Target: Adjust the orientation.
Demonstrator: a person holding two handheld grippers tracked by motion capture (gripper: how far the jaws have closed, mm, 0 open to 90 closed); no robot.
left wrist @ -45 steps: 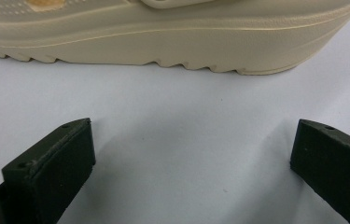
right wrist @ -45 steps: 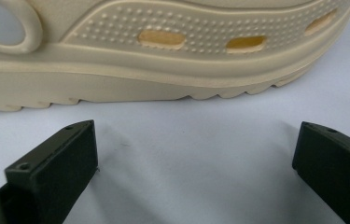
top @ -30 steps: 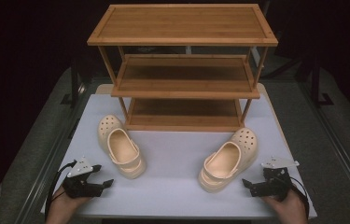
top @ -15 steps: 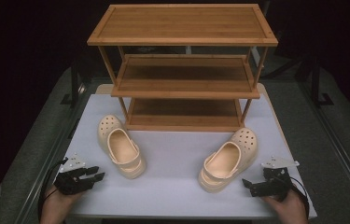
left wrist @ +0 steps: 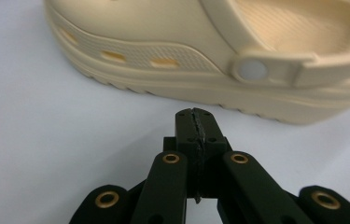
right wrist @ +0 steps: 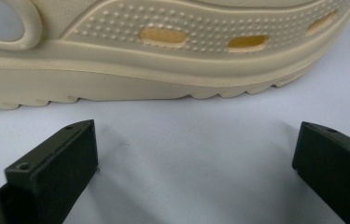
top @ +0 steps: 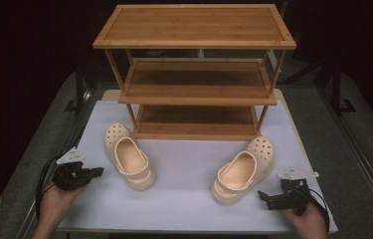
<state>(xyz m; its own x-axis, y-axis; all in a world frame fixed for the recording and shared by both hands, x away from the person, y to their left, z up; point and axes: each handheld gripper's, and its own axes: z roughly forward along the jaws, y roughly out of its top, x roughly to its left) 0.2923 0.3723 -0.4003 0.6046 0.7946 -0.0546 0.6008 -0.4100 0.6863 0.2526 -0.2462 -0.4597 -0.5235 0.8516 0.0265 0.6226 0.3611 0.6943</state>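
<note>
A three-tier wooden shoe rack (top: 194, 74) stands at the back of the white tabletop (top: 184, 199). In front of it lie two cream clogs, well apart: the left clog (top: 129, 157) and the right clog (top: 243, 169). The left hand-held gripper (top: 97, 172), just beside the left clog, has just been closing and is clenched on nothing. The right hand-held gripper (top: 263, 198) gapes wide, empty, near the right clog.

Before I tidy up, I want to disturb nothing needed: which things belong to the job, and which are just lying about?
Job: left clog; right clog; wooden shoe rack.
Lying about: nothing loose; only the white mat under them.
</note>
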